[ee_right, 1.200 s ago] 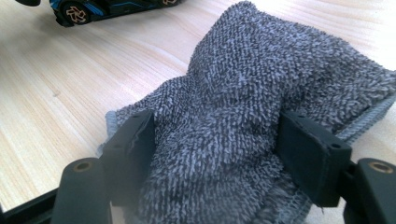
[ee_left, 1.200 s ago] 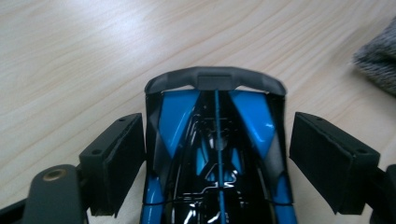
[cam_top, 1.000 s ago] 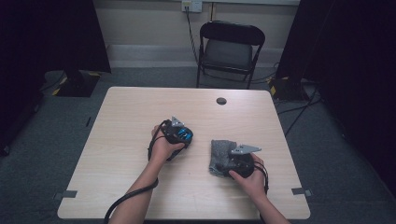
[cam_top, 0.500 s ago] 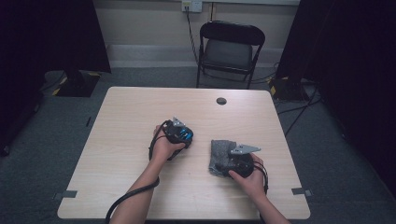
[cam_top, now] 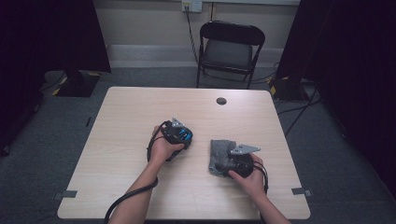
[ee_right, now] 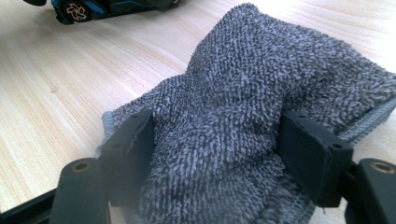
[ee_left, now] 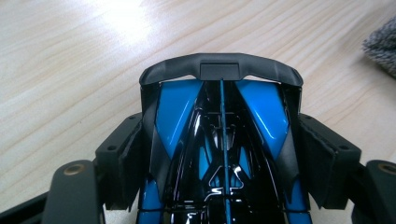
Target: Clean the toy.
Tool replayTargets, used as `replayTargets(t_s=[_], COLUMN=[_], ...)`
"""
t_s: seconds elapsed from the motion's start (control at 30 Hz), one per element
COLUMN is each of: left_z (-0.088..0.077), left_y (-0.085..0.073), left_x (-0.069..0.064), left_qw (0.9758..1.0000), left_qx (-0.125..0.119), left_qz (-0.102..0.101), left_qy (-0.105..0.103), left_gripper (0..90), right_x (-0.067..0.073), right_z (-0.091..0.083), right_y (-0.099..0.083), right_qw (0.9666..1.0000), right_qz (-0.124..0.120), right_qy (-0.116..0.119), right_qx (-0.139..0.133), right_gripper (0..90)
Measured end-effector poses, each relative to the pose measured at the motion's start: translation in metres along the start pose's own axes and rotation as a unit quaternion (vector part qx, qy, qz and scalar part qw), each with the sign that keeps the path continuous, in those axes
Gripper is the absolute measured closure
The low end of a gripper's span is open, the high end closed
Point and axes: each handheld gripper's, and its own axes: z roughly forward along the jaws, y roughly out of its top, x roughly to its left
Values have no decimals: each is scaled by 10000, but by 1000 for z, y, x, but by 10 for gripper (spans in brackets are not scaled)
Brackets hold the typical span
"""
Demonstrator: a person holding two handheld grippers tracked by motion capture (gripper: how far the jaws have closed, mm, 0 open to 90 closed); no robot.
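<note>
At frame centre, the left claw (ee_left: 219,154) clamps a blue-black toy car (ee_left: 219,140); lower right, the right claw (ee_right: 219,154) grips a grey cloth (ee_right: 243,116) on the table (cam_top: 130,116).

Blue-and-black toy car (ee_left: 219,154), grey cloth (ee_right: 243,116), pale wood-grain table (cam_top: 140,112).

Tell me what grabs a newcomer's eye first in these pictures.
The glossy blue and black toy car stands out most, sitting between the pads of the left gripper near the middle of the table. Next comes the grey towel, bunched between the jaws of the right gripper just to the car's right.
</note>
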Motion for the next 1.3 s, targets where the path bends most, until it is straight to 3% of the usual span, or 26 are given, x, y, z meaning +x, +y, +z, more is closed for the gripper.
replayTargets(t_s=[0.17,0.3,0.97,1.13,1.3], left_z=[-6,-8,-2,-4,0], left_y=[1,0,4,9,12], left_x=[0,1,-4,-4,-3], left_qw=[10000,9998,9991,9996,9993], left_qx=[-21,-90,412,271,381], left_qz=[-12,-140,60,53,-14], left_qy=[-41,-119,40,27,36], left_gripper=[257,257,250,225,202], right_x=[0,-1,-1,-1,-1], right_z=[0,0,0,0,1], right_y=[0,0,-1,-2,-1], right_qw=[10000,10000,10000,10000,10000], right_qz=[1,-7,-27,-32,-38], right_qy=[15,20,31,28,24], right_qx=[-7,-10,-59,-65,-65], right_gripper=[277,277,276,276,275])
